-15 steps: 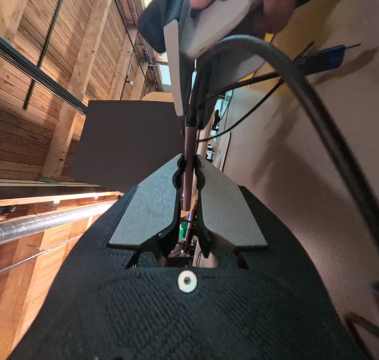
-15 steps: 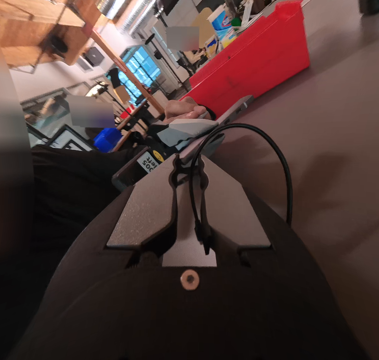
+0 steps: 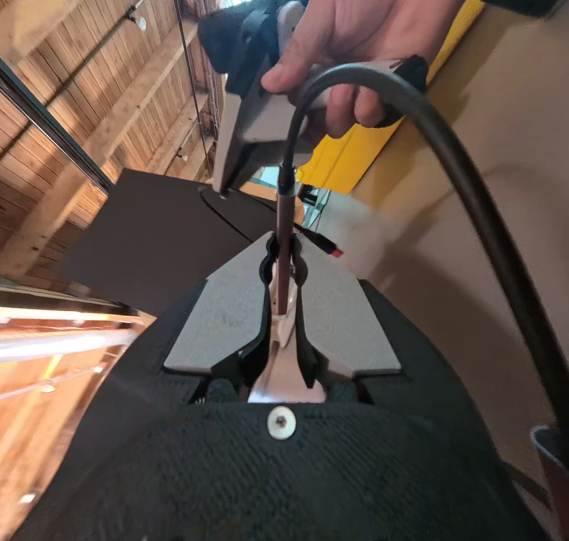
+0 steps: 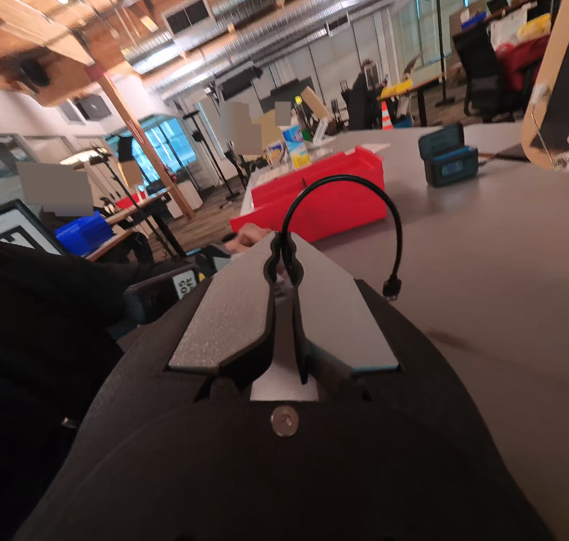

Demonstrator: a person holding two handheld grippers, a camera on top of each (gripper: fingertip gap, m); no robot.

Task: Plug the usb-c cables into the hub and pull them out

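Observation:
My left gripper (image 3: pixel 283 243) is shut on the hub (image 3: pixel 284 218), a thin dark slab seen edge-on that sticks out past the fingertips. A thick black cable (image 3: pixel 462 169) leaves the hub's far end, arches up and runs down the right side. My right gripper (image 4: pixel 284 241) is shut on a thin black usb-c cable (image 4: pixel 338 178), which loops up and right to a free plug (image 4: pixel 391 289) above the table. In the left wrist view the right gripper (image 3: pixel 222 184) and the hand (image 3: pixel 363 27) holding it are above the hub, apart from it. A loose plug (image 3: pixel 330 250) hangs beside the hub.
A red bin (image 4: pixel 326 193) stands on the grey table (image 4: pixel 462 279) beyond my right gripper. An open blue case (image 4: pixel 448 162) is further back right. A dark panel (image 3: pixel 147 236) and a yellow bin (image 3: pixel 348 156) lie behind the hub. Desks and chairs fill the room.
My right gripper has drawn back from the hub with the thin cable, and its plug now hangs free. My left gripper still holds the hub and has tilted a little.

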